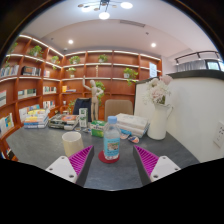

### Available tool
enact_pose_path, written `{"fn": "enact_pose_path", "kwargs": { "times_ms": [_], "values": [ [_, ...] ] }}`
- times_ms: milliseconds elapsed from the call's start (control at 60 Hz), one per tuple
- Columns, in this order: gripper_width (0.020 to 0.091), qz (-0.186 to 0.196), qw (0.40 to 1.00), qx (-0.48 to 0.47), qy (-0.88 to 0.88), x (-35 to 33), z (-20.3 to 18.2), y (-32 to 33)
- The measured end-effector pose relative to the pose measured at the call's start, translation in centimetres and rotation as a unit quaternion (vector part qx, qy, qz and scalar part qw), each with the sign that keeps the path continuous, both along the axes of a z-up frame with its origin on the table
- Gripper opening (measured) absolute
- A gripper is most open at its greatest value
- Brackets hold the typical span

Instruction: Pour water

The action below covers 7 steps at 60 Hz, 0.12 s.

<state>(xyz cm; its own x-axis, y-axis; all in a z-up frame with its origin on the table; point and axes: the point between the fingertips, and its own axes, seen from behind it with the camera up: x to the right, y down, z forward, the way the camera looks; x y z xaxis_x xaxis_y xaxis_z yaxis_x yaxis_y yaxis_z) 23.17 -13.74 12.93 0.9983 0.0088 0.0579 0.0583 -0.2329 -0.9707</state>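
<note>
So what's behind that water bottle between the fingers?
Behind the water bottle the grey table runs back to boxes and a person by wall shelves. The bottle covers the table directly behind it. It stands between the open fingers.

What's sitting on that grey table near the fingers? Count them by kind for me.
Water bottle, standing between the open fingers: 1
Pale cup: 1
White vase with flowers: 1
Clear bowl: 1
Total: 4
</note>
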Motion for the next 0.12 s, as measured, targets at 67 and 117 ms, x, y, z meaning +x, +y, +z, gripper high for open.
{"fn": "enact_pose_path", "kwargs": {
  "times_ms": [67,117],
  "values": [
    [0.0782,-0.002,1.0,0.007,-0.002,0.01,0.38,0.0],
    [0.0784,0.0,1.0,0.008,-0.001,-0.13,0.7,-0.05]
  ]
}}
